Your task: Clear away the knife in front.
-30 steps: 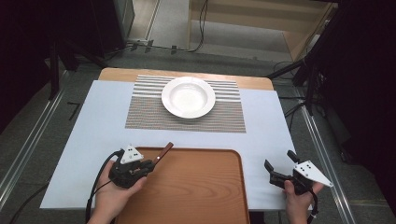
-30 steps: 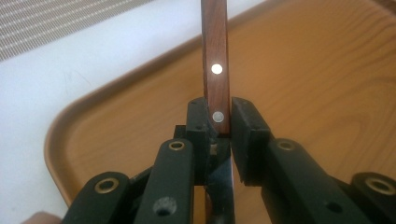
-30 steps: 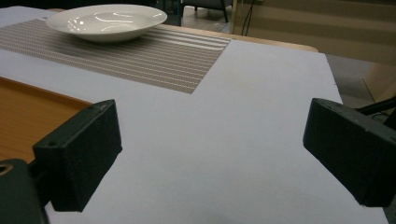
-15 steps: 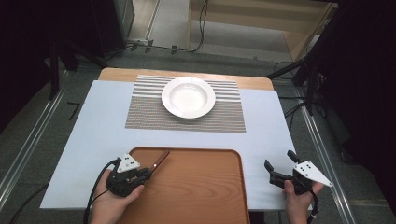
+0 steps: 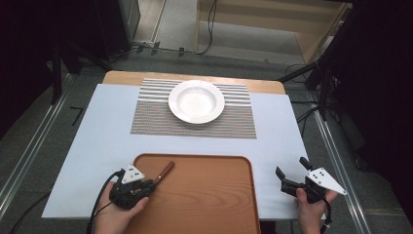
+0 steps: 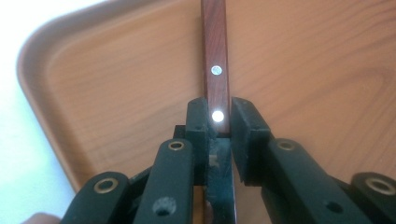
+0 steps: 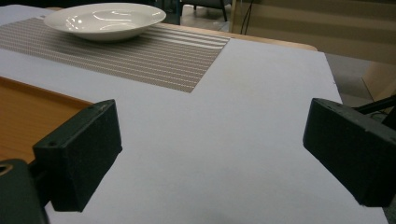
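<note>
My left gripper (image 5: 150,184) is at the near left of the brown wooden tray (image 5: 209,204), shut on a wooden-handled utensil (image 5: 165,171). In the left gripper view the jaws of this gripper (image 6: 219,116) pinch the riveted reddish handle (image 6: 215,56), which points away over the tray floor (image 6: 116,93). A dark metal part runs back between the jaws. My right gripper (image 5: 290,167) is held at the table's near right, beside the tray. Its jaws (image 7: 215,158) stand wide apart with only white table between them.
A white deep plate (image 5: 196,101) sits on a striped grey placemat (image 5: 146,117) at the far middle of the white tabletop (image 5: 97,131). From the right gripper, the plate (image 7: 105,21) and the placemat (image 7: 140,56) lie ahead to the left, with the tray's edge (image 7: 28,116) close by.
The left gripper has drawn the utensil back toward the person and lower. Its handle tip, which stuck out past the tray's far edge, now lies over the tray. The right gripper has kept still.
</note>
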Tool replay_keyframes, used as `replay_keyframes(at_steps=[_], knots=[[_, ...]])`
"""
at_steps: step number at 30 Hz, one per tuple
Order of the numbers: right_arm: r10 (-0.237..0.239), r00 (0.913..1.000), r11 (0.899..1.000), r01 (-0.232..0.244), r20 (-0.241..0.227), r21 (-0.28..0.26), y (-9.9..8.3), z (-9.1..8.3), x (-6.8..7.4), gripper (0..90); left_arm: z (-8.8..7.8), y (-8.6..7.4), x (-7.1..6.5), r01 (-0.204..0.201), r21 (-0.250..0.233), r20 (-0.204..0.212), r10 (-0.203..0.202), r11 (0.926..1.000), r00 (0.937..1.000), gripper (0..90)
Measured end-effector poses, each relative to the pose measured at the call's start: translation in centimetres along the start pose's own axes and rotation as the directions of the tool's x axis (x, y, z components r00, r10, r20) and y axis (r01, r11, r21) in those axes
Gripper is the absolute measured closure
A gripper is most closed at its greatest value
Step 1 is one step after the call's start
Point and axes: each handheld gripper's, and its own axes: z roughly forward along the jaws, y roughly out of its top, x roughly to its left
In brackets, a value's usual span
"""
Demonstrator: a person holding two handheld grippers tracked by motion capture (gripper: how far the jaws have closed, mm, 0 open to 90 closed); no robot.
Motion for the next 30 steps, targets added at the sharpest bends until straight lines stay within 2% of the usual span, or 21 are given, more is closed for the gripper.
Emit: replay_keyframes(at_steps=[4,5,6,7,9,10,11,12,14,15,16,18,24,30], knots=[[0.0,1.0,1.0,0.0,0.0,0.0,0.0,0.0,0.0,3.0,0.2,0.0,0.0,0.008,0.004,0.002,-0.008,1.0,1.0,76.1],[0.0,1.0,1.0,0.0,0.0,0.0,0.0,0.0,0.0,3.0,0.1,0.0,0.1,0.011,-0.005,0.004,-0.011,0.9999,0.9999,75.4],[0.0,1.0,1.0,0.0,0.001,0.0,0.0,0.0,0.0,3.0,0.1,0.1,0.1,0.015,-0.018,0.0,-0.015,0.9997,0.9999,70.3],[0.0,1.0,1.0,0.0,0.001,0.0,0.0,0.0,0.0,3.0,0.0,0.3,0.1,0.012,-0.028,-0.005,-0.012,0.9995,0.9999,70.3],[-0.002,1.0,1.0,0.002,0.001,0.001,0.0,0.0,0.0,3.0,-0.2,0.8,-0.1,-0.019,-0.071,0.006,0.02,0.9973,0.9998,70.0],[-0.002,1.0,1.0,0.002,0.001,0.001,0.0,0.0,0.0,3.0,-0.2,0.8,-0.1,-0.019,-0.071,0.006,0.02,0.9973,0.9998,71.2],[-0.002,1.0,1.0,0.002,0.001,0.001,0.0,0.0,0.0,3.0,-0.1,1.0,-0.3,-0.041,-0.077,0.002,0.041,0.9962,0.9992,71.2],[-0.002,1.0,1.0,0.002,0.002,0.001,0.0,0.0,0.0,3.0,0.0,1.3,-0.5,-0.052,-0.082,0.013,0.053,0.9953,0.9985,75.3],[-0.002,1.0,1.0,0.002,0.002,0.002,0.0,0.0,0.1,3.0,0.7,1.8,-0.9,-0.091,-0.066,0.046,0.094,0.9937,0.9945,88.4],[-0.002,1.0,1.0,0.002,0.002,0.002,0.0,0.0,0.1,3.0,0.7,1.8,-0.9,-0.091,-0.066,0.046,0.094,0.9937,0.9945,88.6],[-0.002,1.0,1.0,0.002,0.004,0.002,0.0,0.0,0.1,3.0,1.3,2.0,-1.3,-0.117,-0.047,0.045,0.119,0.992,0.9919,88.7],[-0.002,1.0,1.0,0.002,0.004,0.003,0.0,0.0,0.1,3.0,1.8,2.1,-1.4,-0.129,-0.029,0.043,0.13,0.9912,0.9906,88.9],[-0.004,1.0,1.0,0.004,0.006,0.005,0.0,0.1,0.1,3.0,2.2,1.8,-0.7,-0.124,0.008,0.027,0.124,0.9922,0.9919,89.0],[-0.005,1.0,1.0,0.005,0.007,0.006,0.0,0.1,0.1,3.0,1.7,1.5,0.2,-0.099,0.005,0.02,0.099,0.9951,0.9949,89.0]])
